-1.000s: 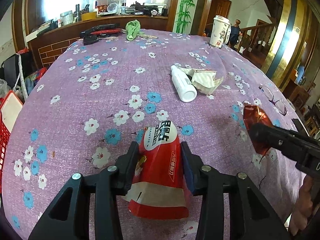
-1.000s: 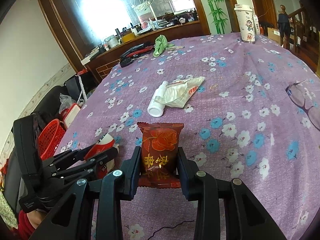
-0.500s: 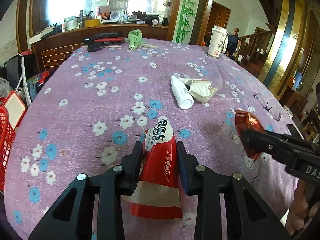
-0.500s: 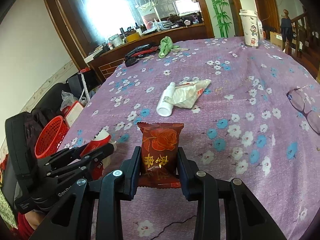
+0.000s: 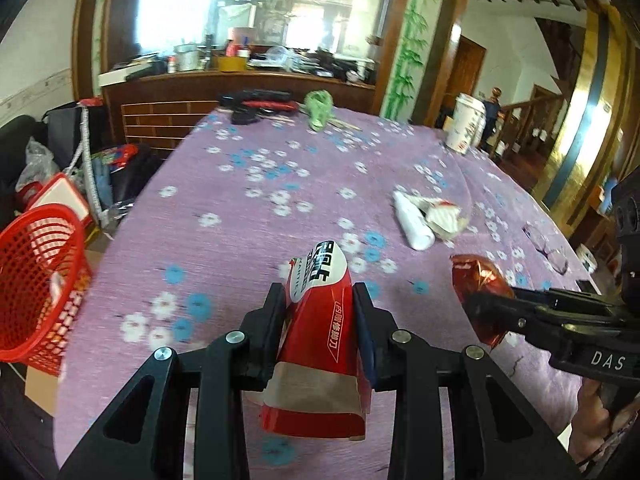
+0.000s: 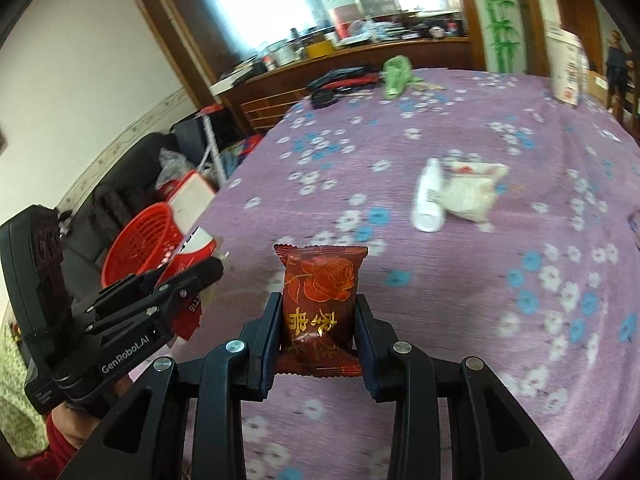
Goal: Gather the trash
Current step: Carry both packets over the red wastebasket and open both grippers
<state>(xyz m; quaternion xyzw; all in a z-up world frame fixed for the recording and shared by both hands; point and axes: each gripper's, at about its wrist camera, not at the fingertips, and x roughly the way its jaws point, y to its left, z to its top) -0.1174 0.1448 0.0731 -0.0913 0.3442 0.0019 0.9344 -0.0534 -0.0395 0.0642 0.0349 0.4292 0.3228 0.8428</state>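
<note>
Left claw (image 5: 318,322) clamped on a red-and-white packet (image 5: 320,328), right claw (image 6: 316,322) gripping a dark red snack wrapper (image 6: 320,300); red basket (image 5: 36,280) left of both.

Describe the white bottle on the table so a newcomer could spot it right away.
On the purple flowered tablecloth, look past both held wrappers toward the middle. The white bottle lies on its side against a crumpled pale wrapper. It is the only smooth, plain white cylinder there.

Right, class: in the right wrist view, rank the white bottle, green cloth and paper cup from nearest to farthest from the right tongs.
1. White bottle, mid-table, lying right of centre.
2. Green cloth, far edge, centre.
3. Paper cup, far right corner; close to the cloth in depth, too close to call.
</note>
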